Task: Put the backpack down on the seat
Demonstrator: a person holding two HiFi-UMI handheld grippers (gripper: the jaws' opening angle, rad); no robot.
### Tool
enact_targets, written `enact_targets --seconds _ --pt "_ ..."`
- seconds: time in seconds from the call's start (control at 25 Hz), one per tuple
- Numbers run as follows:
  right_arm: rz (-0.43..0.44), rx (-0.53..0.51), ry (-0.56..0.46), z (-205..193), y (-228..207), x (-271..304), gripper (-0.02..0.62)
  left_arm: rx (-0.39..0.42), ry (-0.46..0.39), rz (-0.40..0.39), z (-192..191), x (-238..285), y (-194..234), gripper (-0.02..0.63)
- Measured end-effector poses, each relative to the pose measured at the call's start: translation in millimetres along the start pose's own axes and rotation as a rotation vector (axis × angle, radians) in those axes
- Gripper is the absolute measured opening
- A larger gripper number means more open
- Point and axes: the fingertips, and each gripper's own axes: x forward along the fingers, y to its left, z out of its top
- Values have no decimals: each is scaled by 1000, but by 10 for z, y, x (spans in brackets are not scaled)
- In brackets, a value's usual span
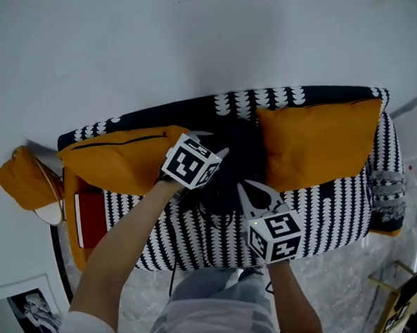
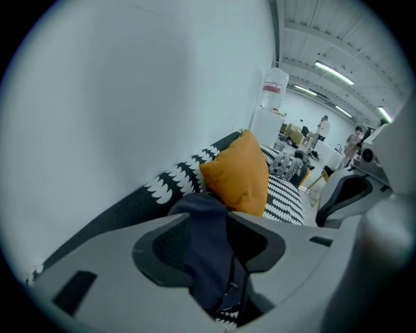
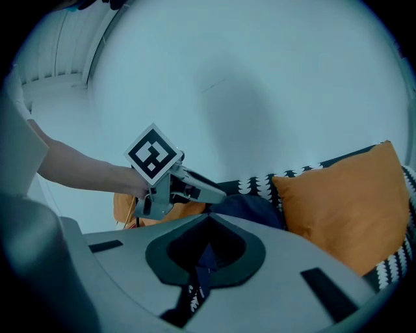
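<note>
The black-and-white patterned seat [image 1: 324, 215] fills the middle of the head view, running from left to right under a plain pale wall. Two orange cushions lean on its back, one [image 1: 116, 161] at centre left and one [image 1: 320, 145] at centre right. The dark backpack [image 1: 240, 160] sits on the seat between them, against the backrest at the frame's centre. The left tool [image 1: 220, 154] reaches it from the left with its jaws spread wide; dark backpack fabric lies loosely between its pads [image 2: 162, 250]. The right tool [image 1: 252, 193], just below the backpack in the frame, has its jaws pressed together on a thin dark strap [image 3: 203, 263] of the backpack. A red flat thing [image 1: 92, 218] lies at the seat's left end.
</note>
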Motion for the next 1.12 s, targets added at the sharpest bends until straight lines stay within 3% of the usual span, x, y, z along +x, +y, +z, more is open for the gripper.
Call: enact_targets --seconds 0.56,1.12 --pt "72 -103 -42 379 212 -474 2 -198 -216 96 97 -657 -616 153" --pt "147 -188 -60 342 512 -1108 2 -296 -412 241 41 -1390 -1569 119"
